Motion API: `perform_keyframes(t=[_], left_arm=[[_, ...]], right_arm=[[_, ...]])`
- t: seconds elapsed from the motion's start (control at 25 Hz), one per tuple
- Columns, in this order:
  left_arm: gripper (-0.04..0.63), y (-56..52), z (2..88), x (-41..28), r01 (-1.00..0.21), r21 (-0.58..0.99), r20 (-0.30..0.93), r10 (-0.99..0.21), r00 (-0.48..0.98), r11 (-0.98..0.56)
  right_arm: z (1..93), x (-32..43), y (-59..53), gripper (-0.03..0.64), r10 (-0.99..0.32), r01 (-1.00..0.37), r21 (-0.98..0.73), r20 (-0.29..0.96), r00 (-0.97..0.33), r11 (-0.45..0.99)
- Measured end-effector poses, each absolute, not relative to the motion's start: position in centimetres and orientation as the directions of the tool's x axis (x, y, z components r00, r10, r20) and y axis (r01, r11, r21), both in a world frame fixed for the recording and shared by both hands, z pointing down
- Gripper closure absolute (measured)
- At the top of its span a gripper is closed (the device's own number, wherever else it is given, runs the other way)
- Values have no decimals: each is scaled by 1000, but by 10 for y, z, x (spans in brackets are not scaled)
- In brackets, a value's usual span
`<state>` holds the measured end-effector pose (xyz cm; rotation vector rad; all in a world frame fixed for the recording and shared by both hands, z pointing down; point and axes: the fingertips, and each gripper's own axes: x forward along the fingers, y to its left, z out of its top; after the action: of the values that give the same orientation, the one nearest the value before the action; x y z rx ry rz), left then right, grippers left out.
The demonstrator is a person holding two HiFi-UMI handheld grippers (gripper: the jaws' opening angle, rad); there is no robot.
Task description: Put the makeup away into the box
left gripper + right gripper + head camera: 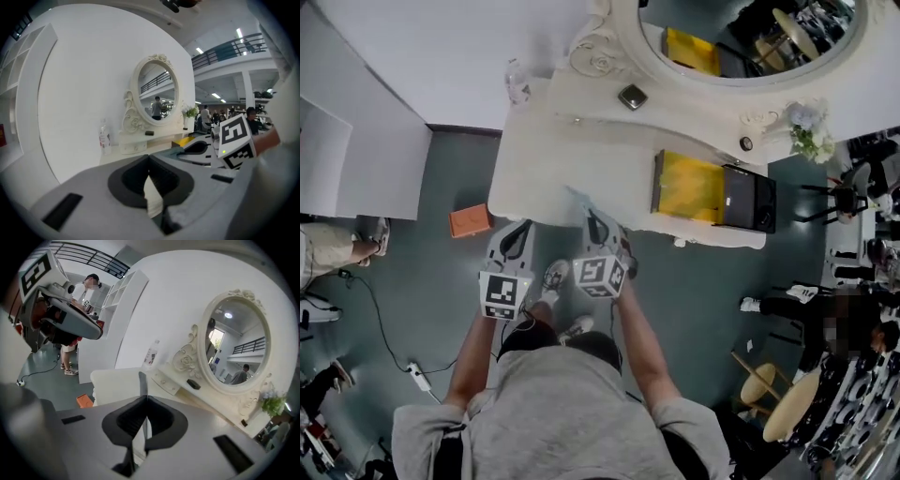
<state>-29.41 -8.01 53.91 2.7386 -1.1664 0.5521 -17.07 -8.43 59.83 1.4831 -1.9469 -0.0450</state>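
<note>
A white dressing table [553,178] holds an open box with a yellow inside [689,186] at its right front. A small dark compact [632,96] lies on the shelf under the oval mirror; it also shows in the left gripper view, compact [149,133], and in the right gripper view, compact [192,384]. My left gripper [519,236] and right gripper [597,225] hang side by side at the table's front edge, left of the box. The left gripper [149,158] has its jaws together with nothing in them. The right gripper [142,384] is shut too, and I see nothing between its fingers.
A small clear bottle [517,82] stands at the table's back left corner. A small dark round item [746,143] and a flower bunch [806,129] sit at the back right. An orange box [470,221] lies on the floor left of the table. People and stools are at the right.
</note>
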Motion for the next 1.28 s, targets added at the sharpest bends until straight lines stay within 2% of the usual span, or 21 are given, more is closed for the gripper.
perform_keyframes(t=[0.36,0.64,0.96,1.28], left_arm=[[592,-95,497,-214,-537,-78,307,-533,789,-840],[592,-89,478,-150,-376,-92,273,-386,881,-922],[592,-81,462,-79,-245,-111,242,-265,933,-963],[592,-93,460,-15,-238,-121,245,-262,934,-964]], right_arm=[[539,-91,-56,603,-909,-909,408,405,95,87],[500,-34,-29,603,-903,-893,440,337,266,-99],[478,26,-10,603,-874,-851,473,286,393,-227],[480,94,-20,603,-870,-839,487,274,410,-243]])
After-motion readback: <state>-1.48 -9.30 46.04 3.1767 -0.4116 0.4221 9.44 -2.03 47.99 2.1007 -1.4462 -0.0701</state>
